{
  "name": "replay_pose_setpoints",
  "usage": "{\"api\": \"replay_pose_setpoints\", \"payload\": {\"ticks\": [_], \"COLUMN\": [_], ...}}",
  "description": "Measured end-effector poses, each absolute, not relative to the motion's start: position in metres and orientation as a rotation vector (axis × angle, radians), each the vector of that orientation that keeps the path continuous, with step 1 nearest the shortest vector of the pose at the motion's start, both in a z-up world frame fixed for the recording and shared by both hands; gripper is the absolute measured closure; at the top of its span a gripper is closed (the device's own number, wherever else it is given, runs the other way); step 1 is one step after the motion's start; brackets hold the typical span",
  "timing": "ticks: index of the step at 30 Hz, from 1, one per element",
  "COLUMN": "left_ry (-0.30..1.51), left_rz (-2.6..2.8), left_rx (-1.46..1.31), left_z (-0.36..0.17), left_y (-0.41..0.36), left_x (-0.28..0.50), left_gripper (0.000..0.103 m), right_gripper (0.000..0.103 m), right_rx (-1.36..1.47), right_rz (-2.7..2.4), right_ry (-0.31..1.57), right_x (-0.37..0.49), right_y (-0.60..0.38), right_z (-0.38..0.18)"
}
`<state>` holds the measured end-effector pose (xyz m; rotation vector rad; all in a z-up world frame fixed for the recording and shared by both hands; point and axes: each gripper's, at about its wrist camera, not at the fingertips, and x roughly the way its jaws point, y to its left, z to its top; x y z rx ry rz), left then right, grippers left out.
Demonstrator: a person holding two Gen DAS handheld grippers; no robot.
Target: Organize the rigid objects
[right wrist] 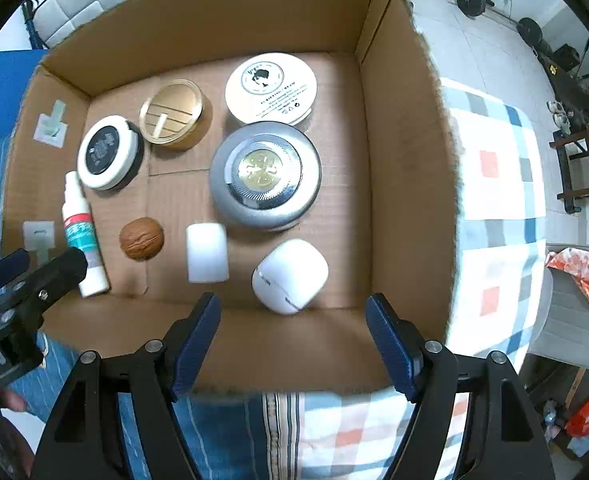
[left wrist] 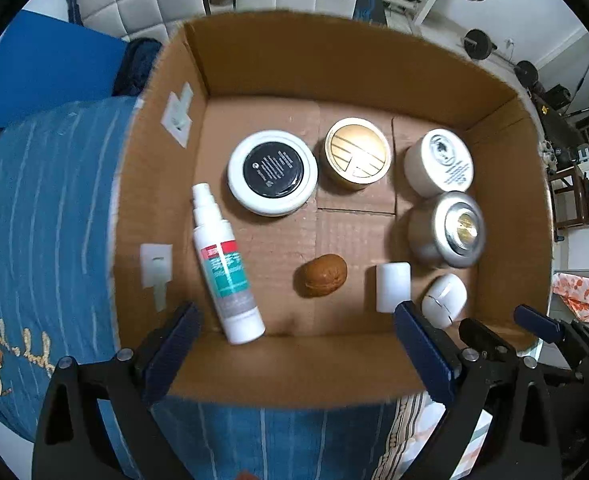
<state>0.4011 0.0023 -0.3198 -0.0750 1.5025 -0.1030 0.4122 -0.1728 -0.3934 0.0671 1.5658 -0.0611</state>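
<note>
1. Open cardboard box point(left wrist: 254, 52), resting on a blue striped bedcover point(left wrist: 42, 208); all the small items lie on its floor.
2. Left gripper point(left wrist: 298, 344), pointing straight down over the box's near edge, blue-padded jaws spread wide, nothing between them.
3. Right gripper point(right wrist: 294, 344), likewise pointing down, jaws apart and empty, above the near edge just in front of the white rounded case point(right wrist: 290, 276).
4. Silver-rimmed round tin point(right wrist: 265, 175) with a gold centre, near the right wall, touching the cream jar with the printed white lid point(right wrist: 271, 88) behind it.
5. White-rimmed jar with a black lid point(left wrist: 272, 172), left of centre in the back row, just beside the gold-lidded jar point(left wrist: 356, 154).
6. White spray bottle point(left wrist: 224, 264) with a red and teal label, lying flat along the left side, nozzle toward the back wall.
7. White rounded case, front right corner, close to the small white cylinder point(left wrist: 392, 286) lying on its side.
8. Walnut point(left wrist: 321, 280), front row, between spray bottle and white cylinder, apart from both.
</note>
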Motion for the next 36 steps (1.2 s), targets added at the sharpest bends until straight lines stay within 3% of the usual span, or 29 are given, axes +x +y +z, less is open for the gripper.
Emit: {"api": "replay_pose_setpoints", "payload": {"ticks": [3,5,9,18,36], "left_ry": [1.469,1.448,1.402,1.336,1.104], "left_rz": [-0.101,-0.096,-0.083,-0.059,-0.032], "left_rx": [-0.065,-0.058,-0.031,-0.026,-0.028], "left_z": [-0.299,-0.287,-0.274,-0.253,-0.113], "left_y": [0.006,0.002,0.001,0.007,0.016], "left_x": [0.389,0.385,0.377,0.356,0.252], "left_gripper": [0.004,0.004,0.004,0.004,0.004], "right_gripper": [0.021,0.009,0.0,0.0,0.0], "right_rx": [0.065,0.065,0.062,0.05,0.133], "right_rz": [-0.053,-0.046,-0.042,-0.031,0.017], "right_ry": [1.56,1.552,1.516,1.447,1.279], "right_x": [0.411,0.408,0.391,0.38,0.266], "right_y": [-0.163,-0.163,-0.16,-0.151,-0.169], "right_z": [-0.381,-0.372,-0.352,-0.309,-0.175]}}
